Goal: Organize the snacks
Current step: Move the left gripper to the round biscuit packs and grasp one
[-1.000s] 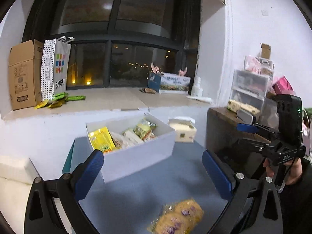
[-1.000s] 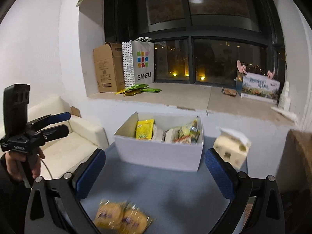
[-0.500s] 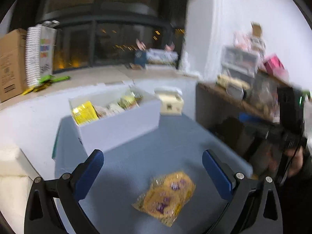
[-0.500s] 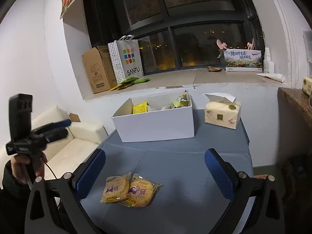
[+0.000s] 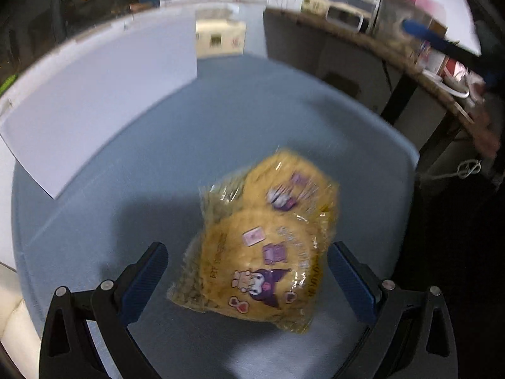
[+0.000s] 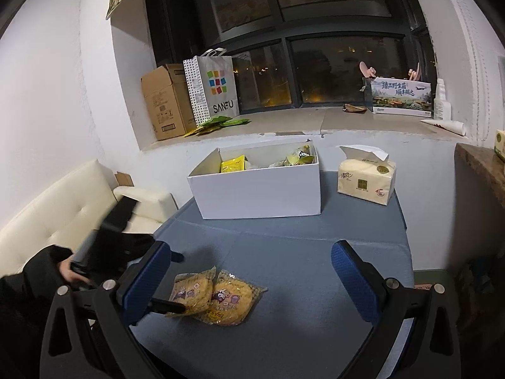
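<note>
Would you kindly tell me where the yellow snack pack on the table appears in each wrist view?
Left wrist view: the yellow snack pack lies lower centre, between the open left tongs.
Right wrist view: the pack lies lower left, by the right tongs' left finger.
Shared landmark: the white box stands behind it on the blue table.

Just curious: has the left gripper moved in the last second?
Yes. The left gripper dropped toward the yellow snack packs, away from the white box.
</note>
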Action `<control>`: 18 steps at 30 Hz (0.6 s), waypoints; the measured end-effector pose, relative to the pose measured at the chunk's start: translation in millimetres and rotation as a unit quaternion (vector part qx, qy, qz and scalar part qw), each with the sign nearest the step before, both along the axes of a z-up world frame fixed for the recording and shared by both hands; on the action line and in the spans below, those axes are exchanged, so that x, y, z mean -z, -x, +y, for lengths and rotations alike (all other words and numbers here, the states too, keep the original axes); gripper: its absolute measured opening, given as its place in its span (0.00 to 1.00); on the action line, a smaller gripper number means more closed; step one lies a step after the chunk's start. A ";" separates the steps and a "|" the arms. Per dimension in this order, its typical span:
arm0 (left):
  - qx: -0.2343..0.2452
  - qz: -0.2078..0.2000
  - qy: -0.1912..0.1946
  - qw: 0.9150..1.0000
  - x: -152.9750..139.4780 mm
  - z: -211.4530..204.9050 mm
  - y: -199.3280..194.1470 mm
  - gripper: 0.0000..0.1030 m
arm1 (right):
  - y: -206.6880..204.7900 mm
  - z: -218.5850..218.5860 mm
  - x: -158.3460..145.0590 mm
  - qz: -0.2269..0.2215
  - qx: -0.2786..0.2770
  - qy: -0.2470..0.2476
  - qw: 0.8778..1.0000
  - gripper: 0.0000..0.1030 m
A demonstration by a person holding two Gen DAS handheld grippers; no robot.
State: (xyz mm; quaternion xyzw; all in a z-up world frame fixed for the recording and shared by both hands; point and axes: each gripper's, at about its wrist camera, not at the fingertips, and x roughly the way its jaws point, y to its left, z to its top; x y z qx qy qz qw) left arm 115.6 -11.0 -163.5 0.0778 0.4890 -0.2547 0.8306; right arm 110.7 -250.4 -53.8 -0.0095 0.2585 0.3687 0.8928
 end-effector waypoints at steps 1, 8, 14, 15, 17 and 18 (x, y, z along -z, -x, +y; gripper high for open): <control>0.004 0.004 0.001 1.000 2.6 0.2 -1.2 1.00 | 0.9 1.0 0.8 -0.001 -0.002 0.003 1.000 1.00; 0.024 0.016 0.020 0.999 9.6 3.2 -2.6 0.95 | 0.0 5.0 5.5 0.006 -0.007 0.006 1.000 1.00; 0.025 0.003 0.005 1.000 1.0 6.2 14.9 0.69 | 1.3 8.7 8.6 0.010 -0.011 0.010 1.000 1.00; 0.023 0.000 0.008 1.000 1.4 7.2 14.3 0.66 | 1.6 9.4 9.0 0.011 -0.012 0.010 1.000 1.00; 0.014 -0.011 0.019 1.000 -2.6 12.4 19.4 0.62 | 1.8 11.1 10.2 0.013 -0.011 0.010 1.000 1.00; 0.005 -0.022 0.028 0.999 -6.7 16.7 22.2 0.51 | 1.9 12.1 10.8 0.014 -0.012 0.010 1.000 1.00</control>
